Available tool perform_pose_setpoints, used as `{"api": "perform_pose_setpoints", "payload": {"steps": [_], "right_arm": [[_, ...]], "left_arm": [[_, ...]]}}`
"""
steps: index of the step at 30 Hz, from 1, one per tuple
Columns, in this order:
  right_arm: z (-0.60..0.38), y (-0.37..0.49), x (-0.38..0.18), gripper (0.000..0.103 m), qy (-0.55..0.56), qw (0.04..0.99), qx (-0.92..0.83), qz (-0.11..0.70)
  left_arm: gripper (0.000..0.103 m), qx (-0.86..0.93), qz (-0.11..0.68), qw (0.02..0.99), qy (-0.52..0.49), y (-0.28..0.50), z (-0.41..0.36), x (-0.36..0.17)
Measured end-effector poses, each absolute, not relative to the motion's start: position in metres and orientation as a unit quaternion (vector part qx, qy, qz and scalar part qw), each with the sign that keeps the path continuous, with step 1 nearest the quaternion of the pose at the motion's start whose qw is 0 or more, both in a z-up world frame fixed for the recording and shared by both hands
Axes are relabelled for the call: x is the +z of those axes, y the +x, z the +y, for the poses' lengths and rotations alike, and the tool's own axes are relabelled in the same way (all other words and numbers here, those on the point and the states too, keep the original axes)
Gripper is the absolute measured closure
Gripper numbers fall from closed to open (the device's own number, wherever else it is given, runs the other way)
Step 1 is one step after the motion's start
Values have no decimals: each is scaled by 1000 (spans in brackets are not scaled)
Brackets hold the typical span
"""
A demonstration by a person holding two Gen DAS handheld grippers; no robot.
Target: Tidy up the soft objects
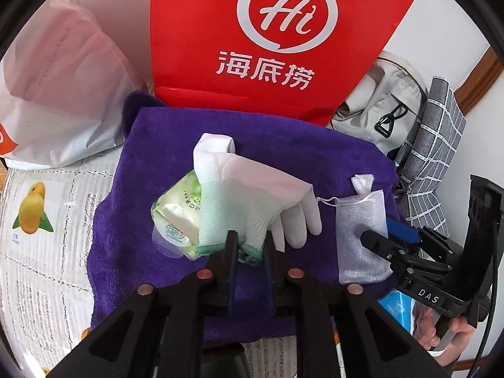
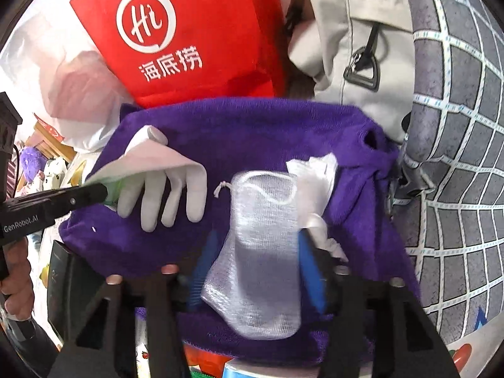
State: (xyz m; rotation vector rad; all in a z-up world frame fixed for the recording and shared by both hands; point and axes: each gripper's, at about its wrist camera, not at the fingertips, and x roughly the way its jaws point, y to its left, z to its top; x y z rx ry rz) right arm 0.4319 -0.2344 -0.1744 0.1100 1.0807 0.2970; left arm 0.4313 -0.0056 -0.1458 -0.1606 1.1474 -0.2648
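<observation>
A purple towel (image 1: 176,145) lies spread on the table; it also shows in the right wrist view (image 2: 252,132). My left gripper (image 1: 249,245) is shut on the green cuff of a white work glove (image 1: 252,186), lifting it over a green tissue pack (image 1: 173,217). The glove also shows in the right wrist view (image 2: 163,189). My right gripper (image 2: 255,249) straddles a white mesh drawstring pouch (image 2: 264,230) on the towel, fingers on either side; the pouch also shows in the left wrist view (image 1: 359,236). The right gripper appears in the left wrist view (image 1: 378,242).
A red paper bag (image 1: 267,31) stands behind the towel. A white plastic bag (image 1: 63,78) sits at the left. A beige backpack (image 1: 384,100) and a grey checked cloth (image 1: 438,151) are at the right. A fruit-print tablecloth (image 1: 47,220) covers the table.
</observation>
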Motion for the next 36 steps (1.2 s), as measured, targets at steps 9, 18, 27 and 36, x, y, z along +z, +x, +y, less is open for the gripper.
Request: {"api": "perform_pose_setpoints", "payload": {"steps": [9, 18, 27, 36], "right_arm": [[-248, 420, -152, 25, 55, 877, 112, 465], [-255, 383, -142, 23, 24, 862, 83, 500], [-271, 292, -120, 23, 33, 874, 43, 482], [-255, 207, -110, 23, 60, 879, 67, 468]], "left_arm": [[51, -128, 513, 845, -78, 426, -1, -129], [51, -111, 468, 873, -86, 414, 3, -111], [51, -141, 449, 880, -58, 383, -18, -77], [51, -164, 459, 873, -24, 309, -29, -66]]}}
